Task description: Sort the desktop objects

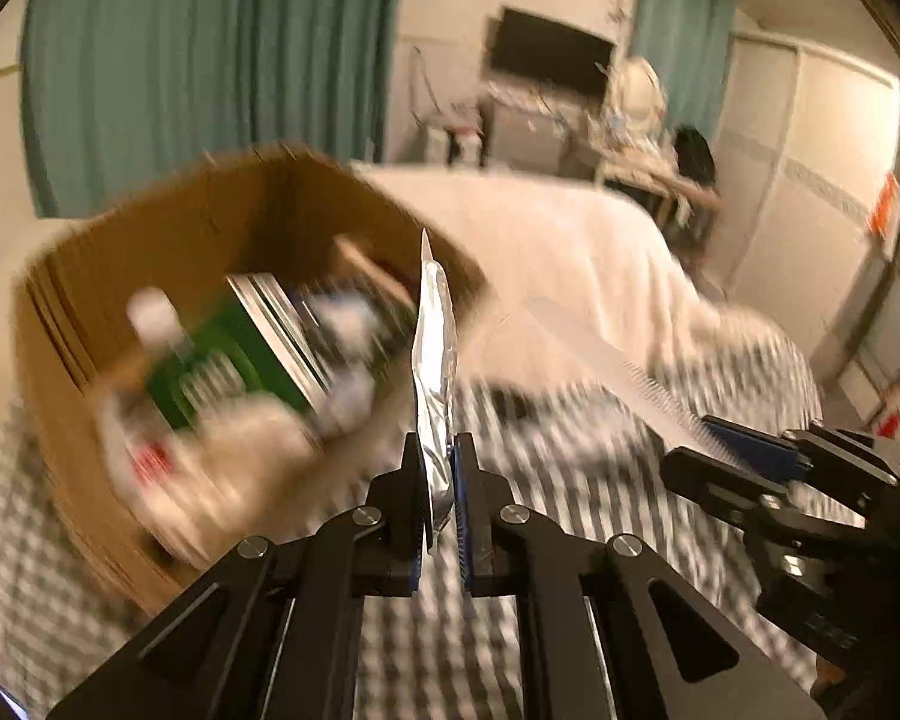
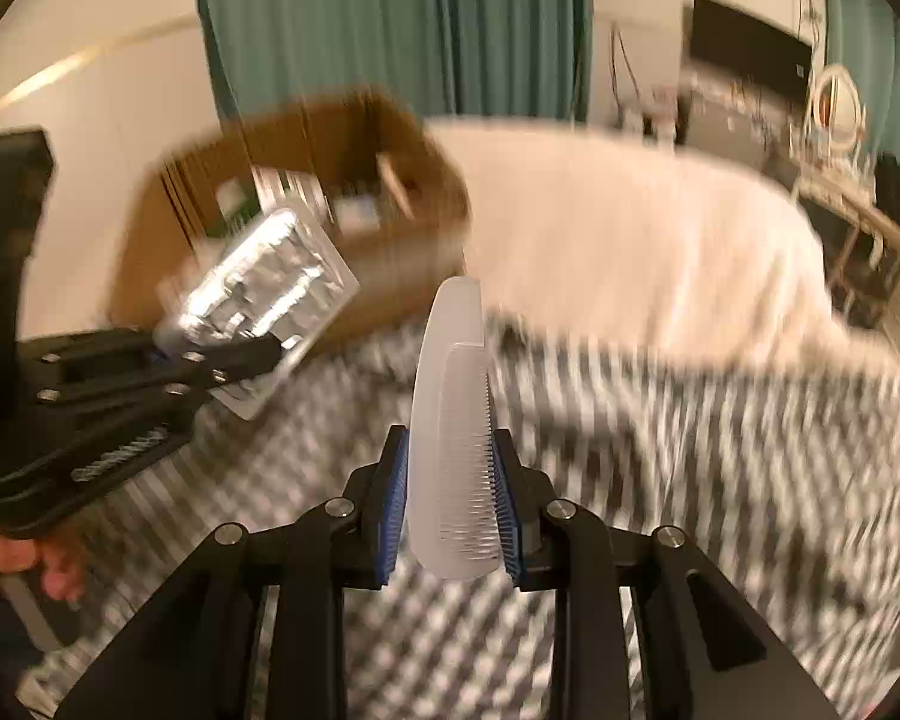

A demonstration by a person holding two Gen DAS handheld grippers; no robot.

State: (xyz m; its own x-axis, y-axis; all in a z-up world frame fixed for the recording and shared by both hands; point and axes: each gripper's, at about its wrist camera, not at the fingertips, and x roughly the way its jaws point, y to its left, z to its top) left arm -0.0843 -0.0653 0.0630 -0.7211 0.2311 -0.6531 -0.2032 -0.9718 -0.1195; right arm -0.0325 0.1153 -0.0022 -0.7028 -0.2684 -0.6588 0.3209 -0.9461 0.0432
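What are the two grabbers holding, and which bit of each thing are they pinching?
The left gripper pinches the silver blister pack by its bottom edge. The right gripper squeezes the white comb at its lower end, across back and teeth.

blister pack [image 2: 270, 276] silver | comb [image 2: 450, 420] frosted white | box [image 1: 168, 228] brown | cloth [image 2: 690, 450] black-white check

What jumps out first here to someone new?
Both grippers are loaded: the left gripper is shut on a silver blister pack seen edge-on at centre, and the right gripper is shut on a translucent white comb. Behind them an open cardboard box full of blurred items sits at left on the checked cloth.
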